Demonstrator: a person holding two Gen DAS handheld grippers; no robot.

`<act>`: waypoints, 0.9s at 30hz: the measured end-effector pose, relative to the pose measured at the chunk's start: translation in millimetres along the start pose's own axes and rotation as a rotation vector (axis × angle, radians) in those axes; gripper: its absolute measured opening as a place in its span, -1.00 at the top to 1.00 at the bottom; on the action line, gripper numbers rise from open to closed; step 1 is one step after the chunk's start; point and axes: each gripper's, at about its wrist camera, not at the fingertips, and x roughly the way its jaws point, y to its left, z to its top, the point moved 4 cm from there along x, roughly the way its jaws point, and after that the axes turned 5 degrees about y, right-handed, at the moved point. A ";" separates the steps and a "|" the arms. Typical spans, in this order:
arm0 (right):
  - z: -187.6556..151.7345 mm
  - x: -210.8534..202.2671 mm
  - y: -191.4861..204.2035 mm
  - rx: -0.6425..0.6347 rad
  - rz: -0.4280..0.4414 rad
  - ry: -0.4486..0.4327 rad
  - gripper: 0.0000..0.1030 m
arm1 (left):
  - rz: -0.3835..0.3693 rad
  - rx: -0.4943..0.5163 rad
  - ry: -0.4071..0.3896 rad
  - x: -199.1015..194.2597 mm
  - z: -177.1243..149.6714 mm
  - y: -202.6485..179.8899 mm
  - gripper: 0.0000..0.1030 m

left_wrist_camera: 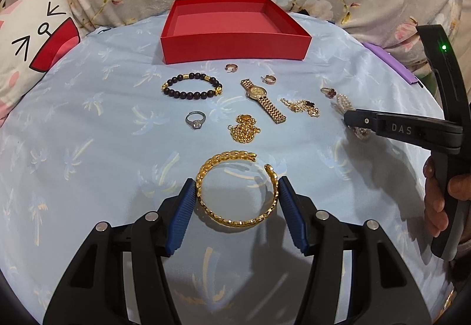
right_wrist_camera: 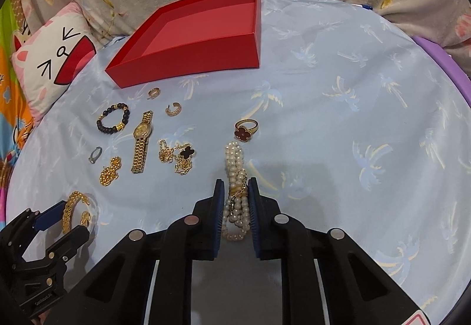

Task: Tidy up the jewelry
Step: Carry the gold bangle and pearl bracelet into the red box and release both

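The right gripper [right_wrist_camera: 235,192] is clenched on the pearl bracelet [right_wrist_camera: 235,175], whose long axis points away toward the empty red box [right_wrist_camera: 188,60], far-left of it, while the left gripper [left_wrist_camera: 237,198] closely brackets the gold bangle [left_wrist_camera: 237,189] nearer the box's front.
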 end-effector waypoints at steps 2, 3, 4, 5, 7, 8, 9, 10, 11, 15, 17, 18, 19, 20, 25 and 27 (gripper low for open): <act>1.1 -7.0 1.4 -0.011 0.000 -0.016 0.71 | 0.006 0.001 -0.010 -2.5 2.6 0.9 -0.07; 1.7 -11.7 2.8 -0.020 0.000 -0.025 0.71 | 0.010 0.000 -0.016 -5.2 5.3 1.8 -0.07; 3.1 -16.9 4.0 -0.030 0.002 -0.035 0.71 | 0.003 -0.002 -0.027 -10.1 10.3 3.4 -0.07; 7.2 -24.2 5.5 -0.042 0.005 -0.047 0.71 | -0.005 -0.004 -0.035 -15.3 16.2 4.8 -0.07; 19.5 -37.3 7.5 -0.059 0.009 -0.069 0.71 | -0.010 0.015 -0.051 -26.0 34.1 7.6 -0.07; 29.5 -44.8 8.1 -0.065 0.014 -0.085 0.71 | 0.000 0.026 -0.065 -30.8 44.5 8.3 -0.07; 38.6 -50.5 8.0 -0.067 0.016 -0.100 0.71 | 0.017 0.040 -0.087 -36.3 58.6 9.4 -0.07; 51.4 -57.2 8.1 -0.072 0.013 -0.124 0.71 | 0.031 0.055 -0.110 -41.1 73.8 10.4 -0.07; 61.9 -61.6 8.3 -0.077 0.008 -0.144 0.71 | 0.044 0.060 -0.129 -44.6 86.0 11.6 -0.07; 117.0 -65.9 13.5 -0.088 0.021 -0.195 0.71 | 0.044 0.053 -0.171 -41.8 145.9 16.8 -0.07; 148.5 -57.5 17.7 -0.089 0.039 -0.183 0.71 | 0.039 0.029 -0.175 -30.7 176.9 21.8 -0.07; 159.7 -52.2 20.3 -0.094 0.036 -0.176 0.71 | 0.030 0.021 -0.170 -23.0 191.5 24.2 -0.07; 172.1 -46.1 22.6 -0.097 0.033 -0.171 0.71 | 0.026 0.012 -0.167 -12.6 208.4 26.5 -0.07; 186.2 -38.2 24.4 -0.096 0.026 -0.169 0.71 | 0.024 0.011 -0.161 -4.0 219.6 27.6 -0.07; 246.9 16.9 27.3 -0.078 0.006 -0.112 0.71 | 0.077 0.014 -0.116 53.5 274.3 33.0 -0.07; 266.0 40.7 26.6 -0.069 -0.021 -0.090 0.71 | 0.109 0.020 -0.095 78.3 292.1 34.5 -0.07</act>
